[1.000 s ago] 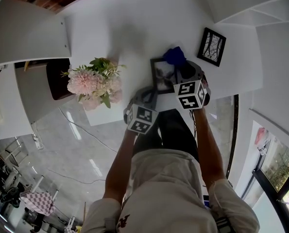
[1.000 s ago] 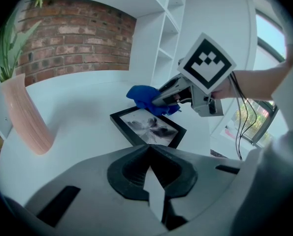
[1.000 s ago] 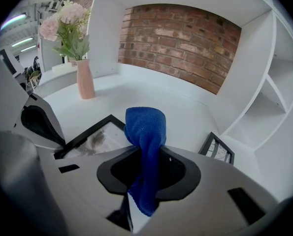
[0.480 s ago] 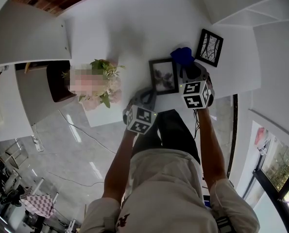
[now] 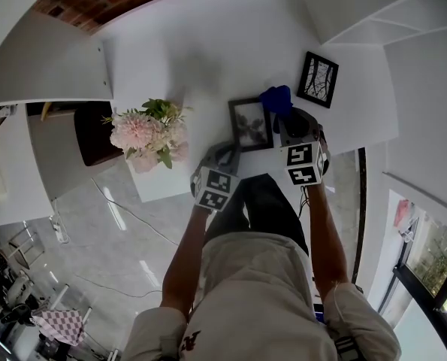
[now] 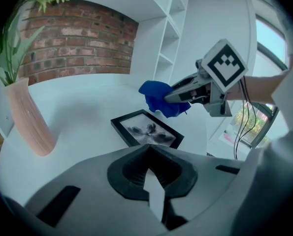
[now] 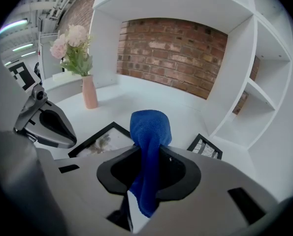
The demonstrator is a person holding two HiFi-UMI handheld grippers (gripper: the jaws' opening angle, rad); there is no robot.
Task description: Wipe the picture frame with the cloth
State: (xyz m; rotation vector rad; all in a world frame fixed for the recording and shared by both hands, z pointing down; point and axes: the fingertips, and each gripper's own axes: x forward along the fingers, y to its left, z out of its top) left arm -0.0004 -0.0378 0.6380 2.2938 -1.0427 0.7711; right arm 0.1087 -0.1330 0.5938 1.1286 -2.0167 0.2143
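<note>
The right gripper [image 5: 285,117] clamps a blue cloth [image 5: 276,98], held at 1 o'clock of the picture frame [image 5: 247,124] lying on the white table [image 5: 208,43]. The left gripper [image 5: 227,153], jaws together and empty, hovers at the frame's 7 o'clock.

Above the pale short-sleeved shirt [image 5: 261,292] lie dark trousers [image 5: 267,201], and the grey left gripper [image 5: 225,153] and right gripper [image 5: 285,120] carry black-marked white cubes [image 5: 214,188].

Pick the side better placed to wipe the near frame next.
Right. The right tool is shut on the blue cloth, hovering beside the picture frame; the left tool is shut, empty.
</note>
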